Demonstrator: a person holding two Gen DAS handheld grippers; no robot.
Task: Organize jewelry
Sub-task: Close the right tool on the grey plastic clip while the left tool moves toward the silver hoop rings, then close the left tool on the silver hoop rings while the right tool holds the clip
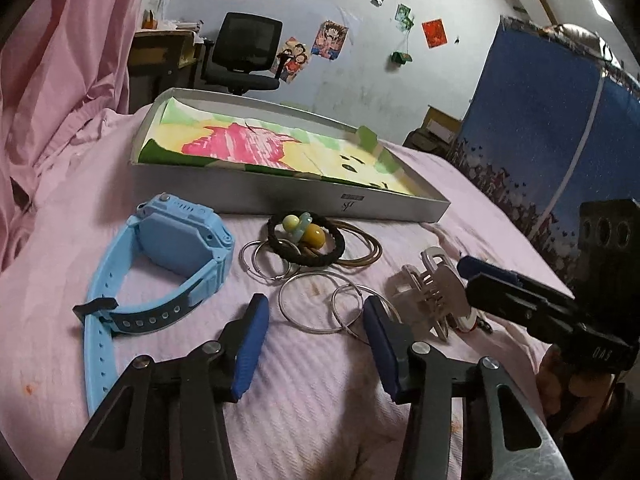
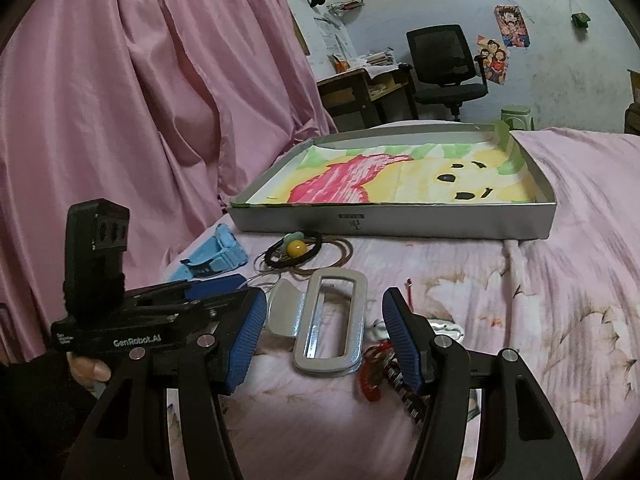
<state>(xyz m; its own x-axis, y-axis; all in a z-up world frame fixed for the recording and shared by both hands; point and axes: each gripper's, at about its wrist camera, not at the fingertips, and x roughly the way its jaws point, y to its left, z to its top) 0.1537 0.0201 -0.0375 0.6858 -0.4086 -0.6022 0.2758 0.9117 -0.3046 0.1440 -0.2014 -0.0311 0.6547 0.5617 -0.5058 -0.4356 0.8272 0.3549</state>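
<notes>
Box (image 2: 400, 224): grey, shallow, lined with a painted sheet, nothing in it yet; sits on the pink bed (image 1: 320, 400) beyond the jewelry. Judged destination.

Watch (image 1: 160, 264): light blue, on its side, left of the pile, near the box wall.

Clip (image 2: 328, 320): silver claw type, lying between the spread fingers of the right gripper (image 2: 324, 340), not yet pinched. Judged the step in hand. Advice: close across the narrow body, not the open loop, and lift clear of the red piece (image 2: 370, 376) touching its right edge.

Hair tie (image 1: 306, 242): black, with yellow bead, resting on thin brown bands just before the box.

Rings (image 1: 316, 306): thin metal hoops, overlapping, just ahead of the left gripper (image 1: 316, 344).

Left gripper: spread, holding nothing, low over the bed, pointed at the rings.

Right gripper: level, low, angled toward the box, held from below by a hand (image 1: 576, 384).
</notes>
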